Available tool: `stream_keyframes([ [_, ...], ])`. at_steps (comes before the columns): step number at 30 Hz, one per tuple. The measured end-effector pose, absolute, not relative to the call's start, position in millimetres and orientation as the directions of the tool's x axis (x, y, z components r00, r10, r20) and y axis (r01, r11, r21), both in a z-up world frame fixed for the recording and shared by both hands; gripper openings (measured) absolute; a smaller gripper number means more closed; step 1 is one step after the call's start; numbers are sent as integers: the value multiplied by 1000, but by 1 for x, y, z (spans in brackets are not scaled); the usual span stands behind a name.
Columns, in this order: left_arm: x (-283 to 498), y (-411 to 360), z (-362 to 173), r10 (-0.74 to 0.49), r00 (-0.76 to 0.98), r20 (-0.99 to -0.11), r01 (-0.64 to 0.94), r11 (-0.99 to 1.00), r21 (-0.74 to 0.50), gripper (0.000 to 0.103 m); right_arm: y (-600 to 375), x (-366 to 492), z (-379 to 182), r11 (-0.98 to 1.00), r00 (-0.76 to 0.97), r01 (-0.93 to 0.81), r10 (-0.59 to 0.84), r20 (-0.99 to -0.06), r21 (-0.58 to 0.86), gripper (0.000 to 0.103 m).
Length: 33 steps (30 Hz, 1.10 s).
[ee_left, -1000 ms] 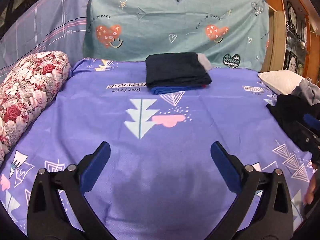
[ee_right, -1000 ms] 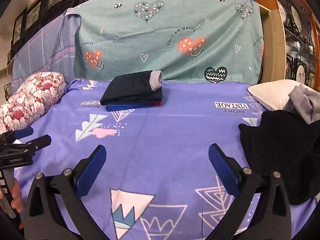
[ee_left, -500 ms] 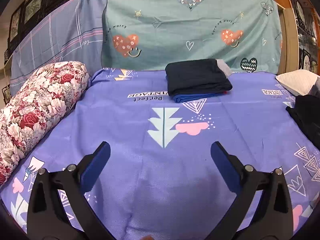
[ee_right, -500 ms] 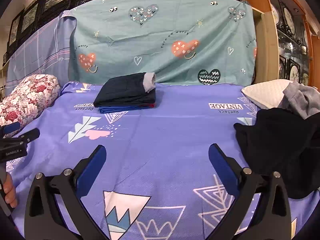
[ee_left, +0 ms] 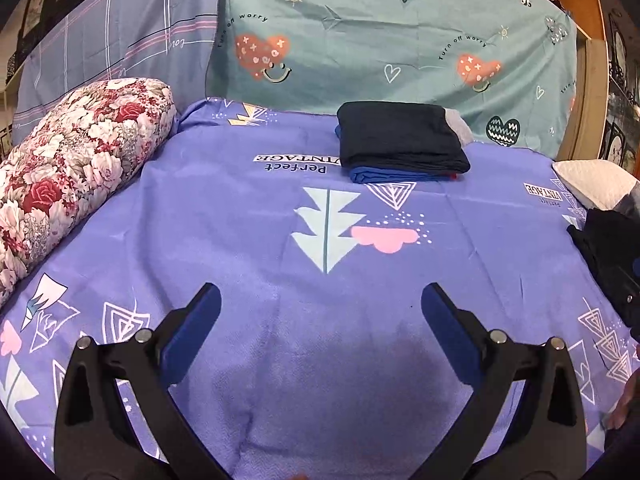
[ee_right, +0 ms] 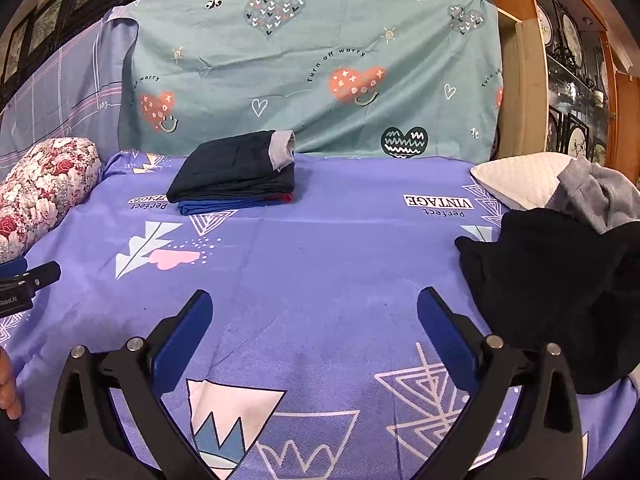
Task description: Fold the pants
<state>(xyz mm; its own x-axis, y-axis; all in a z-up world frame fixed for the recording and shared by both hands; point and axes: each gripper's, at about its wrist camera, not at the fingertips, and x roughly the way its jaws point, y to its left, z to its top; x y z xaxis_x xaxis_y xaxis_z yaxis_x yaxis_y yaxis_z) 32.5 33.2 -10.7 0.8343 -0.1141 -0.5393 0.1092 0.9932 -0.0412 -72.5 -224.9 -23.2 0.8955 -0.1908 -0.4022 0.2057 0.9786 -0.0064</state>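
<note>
A heap of unfolded black pants (ee_right: 556, 280) lies at the right of the purple bed sheet (ee_right: 320, 264), with a grey garment (ee_right: 596, 192) on its far side; its edge shows as black pants (ee_left: 608, 248) in the left wrist view. A stack of folded dark garments (ee_left: 400, 144) sits at the back of the bed, seen again as the folded stack (ee_right: 236, 172). My left gripper (ee_left: 320, 312) hovers open over bare sheet. My right gripper (ee_right: 314, 312) is open too, just left of the black heap. Neither holds anything.
A floral bolster (ee_left: 68, 176) lines the left side. A white pillow (ee_right: 520, 176) lies at the back right. A teal heart-print cloth (ee_right: 312, 72) covers the headboard. A wooden cabinet (ee_right: 568, 80) stands at right. A hand (ee_right: 8, 384) shows at the left edge.
The left gripper has swung left and then back a little, so the black heap sits at its view's right edge. The right gripper shifted slightly; both stayed open.
</note>
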Motion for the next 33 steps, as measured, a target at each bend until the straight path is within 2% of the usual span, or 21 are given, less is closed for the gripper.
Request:
stream_keyframes([
  [18, 17, 9, -7, -100, 870, -484, 159, 984, 82, 101, -225, -72, -24, 978, 894, 206, -190, -406, -3, 102],
  [33, 22, 12, -11, -86, 858, -507, 139, 988, 68, 101, -225, -72, -24, 979, 894, 206, -190, -407, -3, 102],
])
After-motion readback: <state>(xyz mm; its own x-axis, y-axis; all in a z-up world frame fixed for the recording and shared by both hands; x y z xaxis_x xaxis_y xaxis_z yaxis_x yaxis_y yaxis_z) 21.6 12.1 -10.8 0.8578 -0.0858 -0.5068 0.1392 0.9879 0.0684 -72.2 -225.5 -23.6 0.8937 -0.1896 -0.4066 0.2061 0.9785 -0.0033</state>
